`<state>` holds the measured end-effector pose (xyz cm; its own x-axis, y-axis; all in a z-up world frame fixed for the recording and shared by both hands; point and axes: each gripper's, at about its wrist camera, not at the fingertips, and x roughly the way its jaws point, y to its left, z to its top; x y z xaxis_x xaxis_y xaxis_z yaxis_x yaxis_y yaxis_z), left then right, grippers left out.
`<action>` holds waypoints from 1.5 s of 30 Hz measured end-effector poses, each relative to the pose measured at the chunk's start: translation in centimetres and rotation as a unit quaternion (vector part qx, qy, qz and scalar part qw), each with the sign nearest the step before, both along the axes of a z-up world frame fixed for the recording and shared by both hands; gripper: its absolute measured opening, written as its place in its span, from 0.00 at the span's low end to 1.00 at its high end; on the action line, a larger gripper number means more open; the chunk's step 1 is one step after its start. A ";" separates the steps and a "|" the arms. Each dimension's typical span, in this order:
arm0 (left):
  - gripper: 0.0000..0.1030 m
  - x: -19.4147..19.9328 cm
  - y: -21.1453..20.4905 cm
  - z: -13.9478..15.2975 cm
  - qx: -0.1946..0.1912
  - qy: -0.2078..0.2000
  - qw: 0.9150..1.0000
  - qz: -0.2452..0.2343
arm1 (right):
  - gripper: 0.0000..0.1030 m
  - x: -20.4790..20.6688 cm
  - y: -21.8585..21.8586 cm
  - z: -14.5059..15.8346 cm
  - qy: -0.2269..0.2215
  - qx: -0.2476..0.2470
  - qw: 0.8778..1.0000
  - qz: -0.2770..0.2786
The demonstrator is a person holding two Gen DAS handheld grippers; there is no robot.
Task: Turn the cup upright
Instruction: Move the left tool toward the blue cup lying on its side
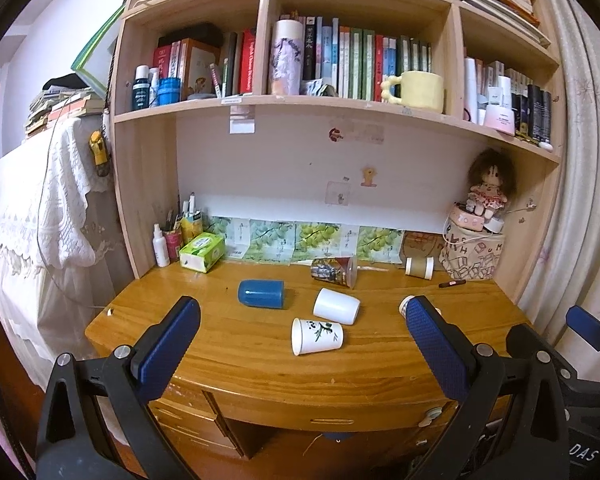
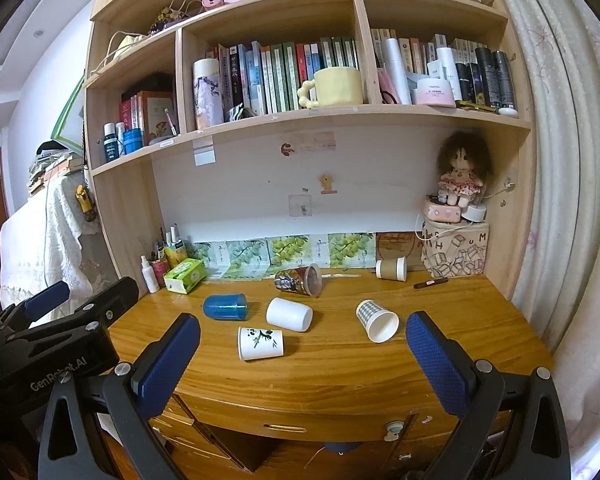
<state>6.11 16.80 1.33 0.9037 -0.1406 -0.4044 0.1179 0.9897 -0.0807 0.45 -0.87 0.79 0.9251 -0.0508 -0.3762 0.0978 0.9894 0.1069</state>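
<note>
**Six cups on their sides, both claws spread and holding nothing**

The left claw [image 1: 302, 322] hangs above the near edge of the wooden worktop [image 1: 236, 364], its blue pads spread wide with nothing between them. The right claw [image 2: 302, 338] sits just beside it, equally wide open and gripping nothing; its body shows at the right edge of the left wrist view.

All the cups lie tipped over on the worktop. A blue cup [image 1: 261, 294] rests left of centre. Near it to the right is a plain white cup [image 1: 336, 306], and just in front of that a white cup with a leaf drawing [image 1: 317, 336], mouth facing left. Further back lies a dark printed cup [image 1: 334, 272] with its clear lid end pointing right. A brown paper cup [image 1: 419, 267] lies near the patterned box [image 1: 470, 256] at the back right. A checked paper cup [image 2: 376, 320] lies right of centre, mouth towards the camera, mostly hidden behind a pad in the left view.

A green tissue box [image 1: 201, 252] stands at the back left.
</note>
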 end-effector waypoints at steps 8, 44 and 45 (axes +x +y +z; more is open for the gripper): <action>1.00 1.6 0.3 -1.1 -0.006 0.041 0.999 0.011 | 1.00 0.9 -0.6 -0.6 0.010 0.008 1.000 -0.007; 1.00 24.5 1.2 -6.4 -0.030 0.251 0.967 0.008 | 1.00 19.8 0.0 -2.5 0.095 -0.017 0.995 0.010; 1.00 25.0 1.3 -6.5 -0.030 0.256 0.966 0.005 | 1.00 20.5 0.1 -2.4 0.098 -0.017 0.995 0.010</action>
